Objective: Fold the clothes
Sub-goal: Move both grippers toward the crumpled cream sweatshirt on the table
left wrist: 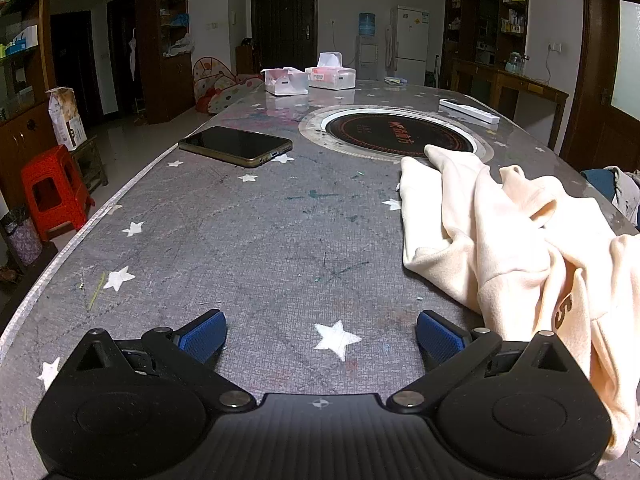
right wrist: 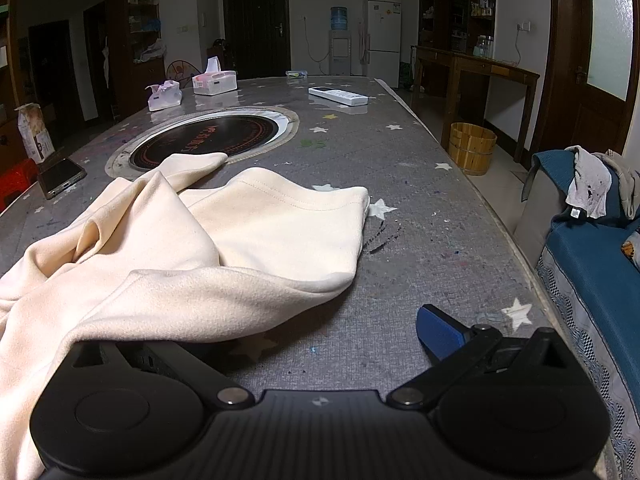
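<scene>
A crumpled cream garment with a brown number print lies on the grey star-patterned table, to the right of my left gripper. That gripper stands wide open over bare tabletop, nothing between its blue pads. In the right wrist view the same garment spreads across the left and middle. My right gripper is open too. Its right pad is bare, while its left finger is hidden under the garment's near edge.
On the table are a phone, a round inset hob, two tissue boxes and a white remote. A red stool stands off the left edge. A wooden bucket and a blue sofa are on the right.
</scene>
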A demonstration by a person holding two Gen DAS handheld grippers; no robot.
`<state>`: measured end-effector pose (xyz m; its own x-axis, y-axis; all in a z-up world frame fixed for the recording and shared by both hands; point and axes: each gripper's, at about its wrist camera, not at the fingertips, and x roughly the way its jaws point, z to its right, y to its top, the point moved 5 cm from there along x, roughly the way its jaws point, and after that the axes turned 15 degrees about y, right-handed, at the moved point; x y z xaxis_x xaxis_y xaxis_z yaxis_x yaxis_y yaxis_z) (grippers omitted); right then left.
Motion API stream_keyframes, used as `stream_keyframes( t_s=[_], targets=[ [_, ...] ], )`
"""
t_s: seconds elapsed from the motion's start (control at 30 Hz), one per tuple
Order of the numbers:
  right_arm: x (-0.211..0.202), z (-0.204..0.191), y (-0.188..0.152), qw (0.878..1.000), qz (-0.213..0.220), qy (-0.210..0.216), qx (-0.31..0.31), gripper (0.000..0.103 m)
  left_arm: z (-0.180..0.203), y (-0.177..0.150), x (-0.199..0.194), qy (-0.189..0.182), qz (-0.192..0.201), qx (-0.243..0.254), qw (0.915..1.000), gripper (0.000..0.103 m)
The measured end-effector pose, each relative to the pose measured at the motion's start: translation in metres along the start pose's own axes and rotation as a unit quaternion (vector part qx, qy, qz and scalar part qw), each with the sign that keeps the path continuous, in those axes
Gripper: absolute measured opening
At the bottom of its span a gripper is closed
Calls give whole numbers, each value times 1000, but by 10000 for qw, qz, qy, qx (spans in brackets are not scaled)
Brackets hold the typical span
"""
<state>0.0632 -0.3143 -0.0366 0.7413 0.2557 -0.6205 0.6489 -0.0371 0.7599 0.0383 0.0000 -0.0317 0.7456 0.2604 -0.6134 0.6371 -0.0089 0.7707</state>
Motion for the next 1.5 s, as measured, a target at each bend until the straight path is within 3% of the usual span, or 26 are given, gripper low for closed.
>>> stream_keyframes(
  t_s=[0.4,0.83,1.5],
  targets=[
    [-25,-4,-13,9999,-129,41,-31,103,-2,-3,-8,88,-125,-45,9999,103],
    [-67,-16,-30,9997,93,39,-215,103,-2,-8,-37,31,-213,-101,9997,103],
    [-85,-49,-34,9977,324,578,-151,103,12,-5,-58,-119,-88,48,9999,103]
  ],
)
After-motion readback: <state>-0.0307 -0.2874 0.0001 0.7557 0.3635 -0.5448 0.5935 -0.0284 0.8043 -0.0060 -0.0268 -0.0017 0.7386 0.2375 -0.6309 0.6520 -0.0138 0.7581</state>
